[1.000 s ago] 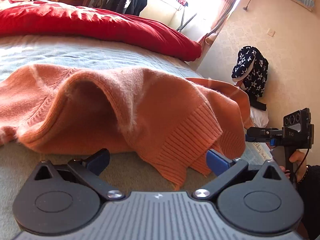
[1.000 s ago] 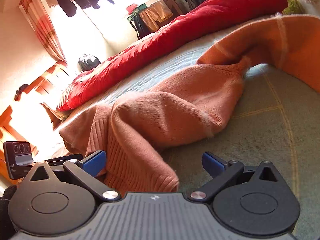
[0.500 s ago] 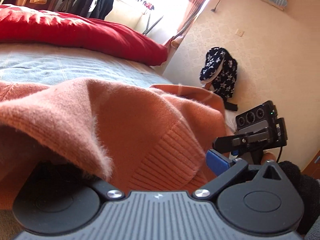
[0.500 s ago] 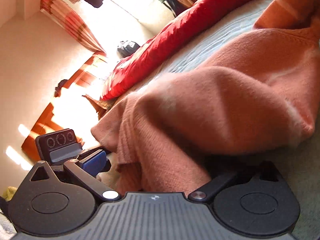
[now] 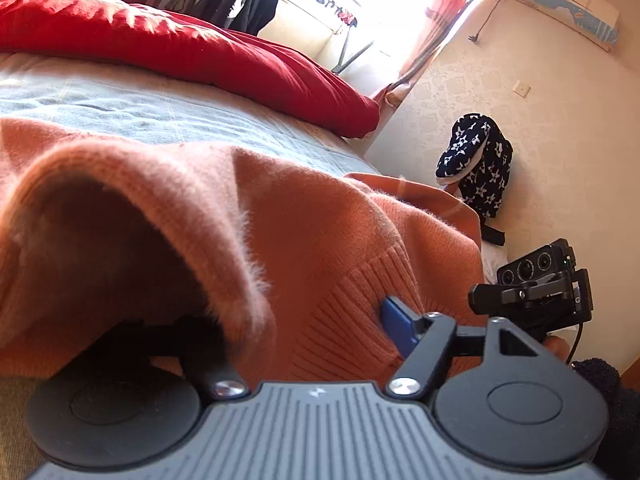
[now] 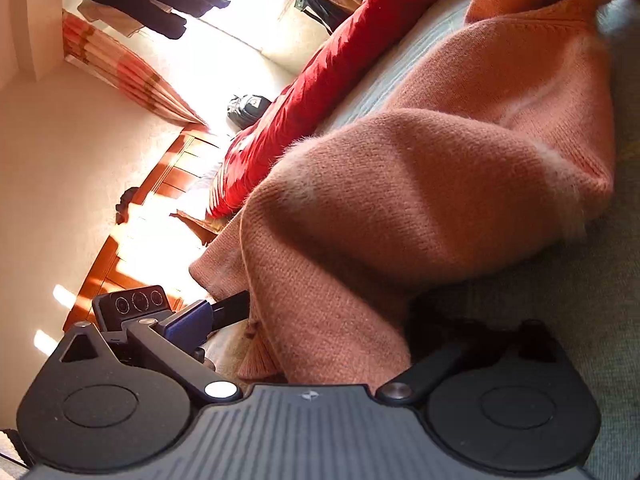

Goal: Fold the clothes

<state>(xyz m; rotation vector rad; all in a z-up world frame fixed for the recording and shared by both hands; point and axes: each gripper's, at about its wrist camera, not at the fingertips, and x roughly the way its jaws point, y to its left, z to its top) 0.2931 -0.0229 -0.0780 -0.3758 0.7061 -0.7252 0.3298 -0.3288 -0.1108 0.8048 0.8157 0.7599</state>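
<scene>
An orange knit sweater (image 5: 208, 216) lies bunched on the bed; it also fills the right wrist view (image 6: 420, 184). My left gripper (image 5: 304, 320) is shut on the sweater's ribbed hem (image 5: 352, 308); its blue right finger (image 5: 398, 320) presses the cloth and the left finger is hidden under a fold. My right gripper (image 6: 312, 328) is shut on another part of the hem; its blue left finger (image 6: 192, 320) shows beside the cloth and the right finger is hidden beneath it. Each view shows the other gripper close by (image 5: 536, 288) (image 6: 132, 304).
A red duvet (image 5: 180, 48) lies along the far side of the bed on a pale blue sheet (image 5: 140, 104). A star-patterned bag (image 5: 476, 164) hangs on the wall. Wooden furniture (image 6: 144, 232) and a curtain (image 6: 120, 72) stand beside the bed. Green-grey blanket (image 6: 600, 320) lies under the sweater.
Both grippers moved forward onto the sweater's hem and closed on it. The cloth now drapes over the inner fingers and is lifted slightly; the right wrist view has tilted.
</scene>
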